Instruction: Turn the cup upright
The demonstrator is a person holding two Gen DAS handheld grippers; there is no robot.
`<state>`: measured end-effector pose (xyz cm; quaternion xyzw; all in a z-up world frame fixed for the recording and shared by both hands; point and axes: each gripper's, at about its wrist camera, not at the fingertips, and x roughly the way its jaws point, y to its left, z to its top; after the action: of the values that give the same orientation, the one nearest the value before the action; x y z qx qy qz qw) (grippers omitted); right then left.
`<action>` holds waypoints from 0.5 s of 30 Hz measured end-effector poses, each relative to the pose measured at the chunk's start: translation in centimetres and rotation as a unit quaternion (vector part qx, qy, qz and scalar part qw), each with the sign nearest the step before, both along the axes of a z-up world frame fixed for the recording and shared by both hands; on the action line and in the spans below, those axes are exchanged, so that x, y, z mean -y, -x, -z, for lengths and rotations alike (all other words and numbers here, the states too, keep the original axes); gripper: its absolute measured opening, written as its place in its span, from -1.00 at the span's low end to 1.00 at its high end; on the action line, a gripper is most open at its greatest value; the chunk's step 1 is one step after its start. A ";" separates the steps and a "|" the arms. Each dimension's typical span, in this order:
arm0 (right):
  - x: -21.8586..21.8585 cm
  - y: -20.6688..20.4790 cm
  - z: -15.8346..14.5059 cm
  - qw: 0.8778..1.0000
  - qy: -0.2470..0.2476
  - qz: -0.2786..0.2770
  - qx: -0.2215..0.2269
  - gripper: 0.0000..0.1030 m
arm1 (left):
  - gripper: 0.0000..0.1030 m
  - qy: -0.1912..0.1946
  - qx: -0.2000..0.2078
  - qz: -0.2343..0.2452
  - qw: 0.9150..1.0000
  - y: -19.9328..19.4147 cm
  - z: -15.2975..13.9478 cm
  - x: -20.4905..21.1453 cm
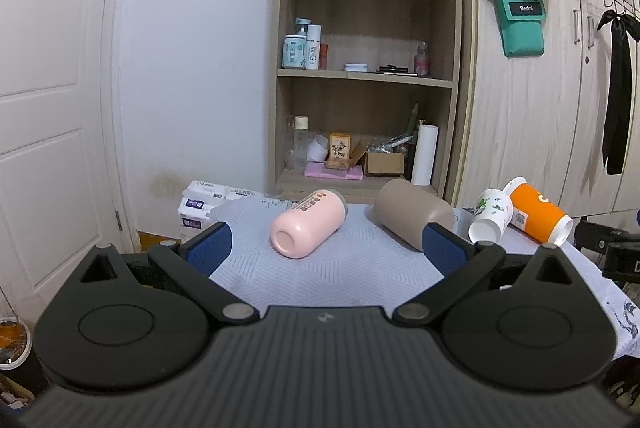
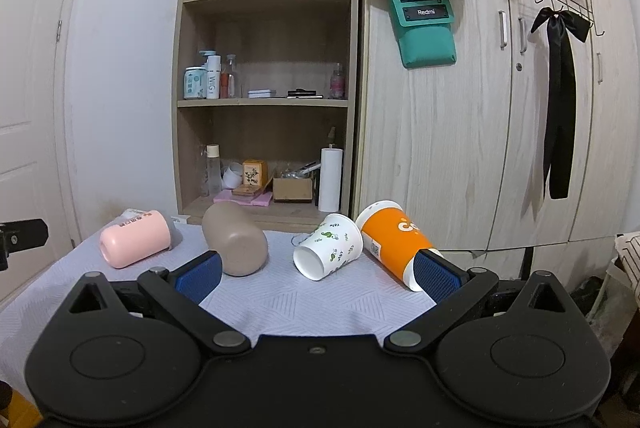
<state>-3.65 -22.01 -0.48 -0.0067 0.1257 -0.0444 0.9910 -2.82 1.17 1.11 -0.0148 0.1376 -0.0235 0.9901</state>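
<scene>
Lying toppled on the pale tablecloth (image 1: 320, 268): pink cup (image 1: 306, 224) ahead of left gripper (image 1: 326, 248), white cup (image 2: 328, 246) ahead of right gripper (image 2: 316, 274); both spread wide, empty; wooden shelf (image 2: 264, 100) behind.

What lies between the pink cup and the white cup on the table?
The taupe cup lies on its side between the pink cup and the white cup; the right wrist view shows this most plainly.

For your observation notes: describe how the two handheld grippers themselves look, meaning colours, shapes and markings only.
The left gripper and the right gripper look alike: a matte black ribbed body, two round black discs, angled black link arms with silver pivot pins, and blue textured fingertip pads. No cables or sleeves show.
</scene>
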 end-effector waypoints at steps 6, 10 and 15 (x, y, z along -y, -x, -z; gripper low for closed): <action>0.0 -0.3 0.2 1.000 0.006 -0.001 -0.007 1.00 | 1.00 0.001 -0.031 -0.009 0.999 -0.8 0.5 -0.2; 0.1 -0.6 0.4 1.000 0.007 -0.002 -0.011 1.00 | 1.00 0.006 -0.051 -0.010 0.999 -1.4 0.9 -0.5; 0.3 -1.0 0.4 1.000 0.018 -0.006 -0.023 1.00 | 1.00 -0.007 -0.074 -0.006 0.997 -2.5 0.9 0.2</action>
<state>-2.63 -22.33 -0.93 -0.0265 0.1474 -0.0408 0.9879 -0.32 0.99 0.22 -0.0108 0.2107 -0.0151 0.9774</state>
